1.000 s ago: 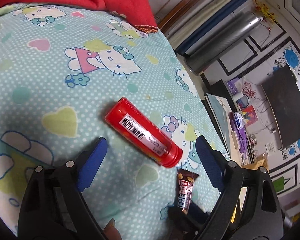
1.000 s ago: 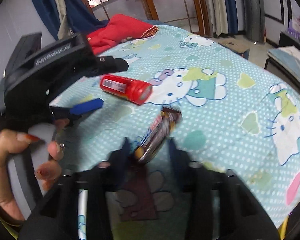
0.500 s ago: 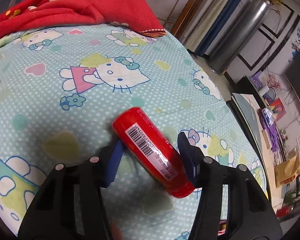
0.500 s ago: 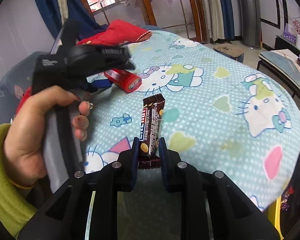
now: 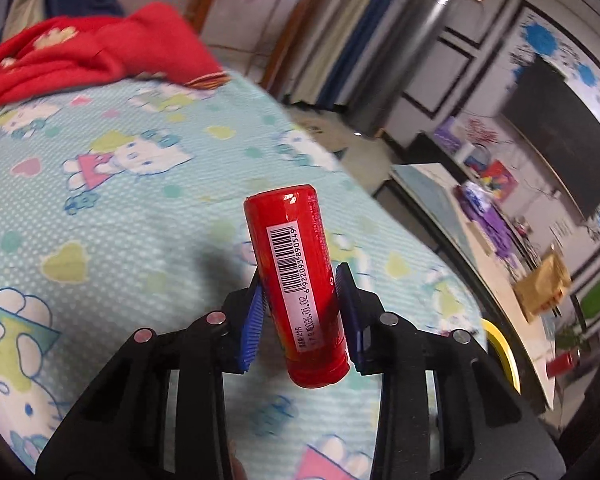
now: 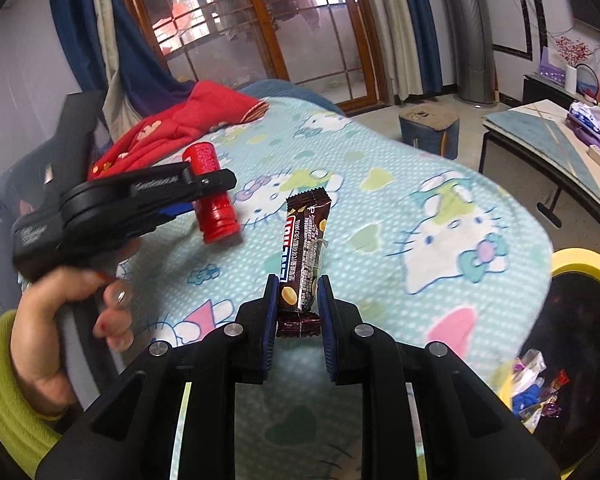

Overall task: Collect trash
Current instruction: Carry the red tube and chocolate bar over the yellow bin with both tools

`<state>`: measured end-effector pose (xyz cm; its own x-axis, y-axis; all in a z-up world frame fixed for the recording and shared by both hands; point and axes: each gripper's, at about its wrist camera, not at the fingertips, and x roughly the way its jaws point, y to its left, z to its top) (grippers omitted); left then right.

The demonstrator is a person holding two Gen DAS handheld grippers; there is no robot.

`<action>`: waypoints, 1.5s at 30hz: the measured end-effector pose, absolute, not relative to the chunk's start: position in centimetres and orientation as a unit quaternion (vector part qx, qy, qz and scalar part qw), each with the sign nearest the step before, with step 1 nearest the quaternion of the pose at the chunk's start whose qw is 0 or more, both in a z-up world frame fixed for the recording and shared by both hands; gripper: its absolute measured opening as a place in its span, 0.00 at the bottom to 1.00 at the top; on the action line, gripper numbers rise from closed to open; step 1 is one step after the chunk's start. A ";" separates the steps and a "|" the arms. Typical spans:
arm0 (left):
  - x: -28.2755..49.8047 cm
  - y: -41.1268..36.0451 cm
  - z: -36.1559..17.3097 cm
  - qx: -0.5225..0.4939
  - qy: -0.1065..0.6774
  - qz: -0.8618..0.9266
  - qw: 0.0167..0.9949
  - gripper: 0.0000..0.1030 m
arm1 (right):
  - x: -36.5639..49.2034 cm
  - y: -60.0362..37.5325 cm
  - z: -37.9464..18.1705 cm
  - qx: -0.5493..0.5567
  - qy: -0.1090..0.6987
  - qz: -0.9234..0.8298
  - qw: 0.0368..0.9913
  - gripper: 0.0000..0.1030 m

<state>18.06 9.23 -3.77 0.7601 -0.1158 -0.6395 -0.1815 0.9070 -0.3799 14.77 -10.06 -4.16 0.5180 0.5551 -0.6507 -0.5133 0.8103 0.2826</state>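
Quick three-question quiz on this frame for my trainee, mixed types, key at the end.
1. True or false: the left gripper holds the red bottle clear of the bedsheet.
2. What does the right gripper hold? A) candy bar B) red cloth C) purple box
3. Fill in: the bin at lower right has a ___ rim.

Key: 1 true; 2 A; 3 yellow.

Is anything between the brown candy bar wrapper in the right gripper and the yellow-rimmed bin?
Nothing visible: the brown candy bar wrapper, clamped in the right gripper, has only patterned bedsheet between it and the yellow-rimmed black bin.
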 end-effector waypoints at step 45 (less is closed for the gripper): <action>16.1 -8.0 0.5 -0.085 0.314 -0.177 0.929 0.25 | 14.3 -27.9 -0.7 0.080 0.323 0.159 0.929 0.18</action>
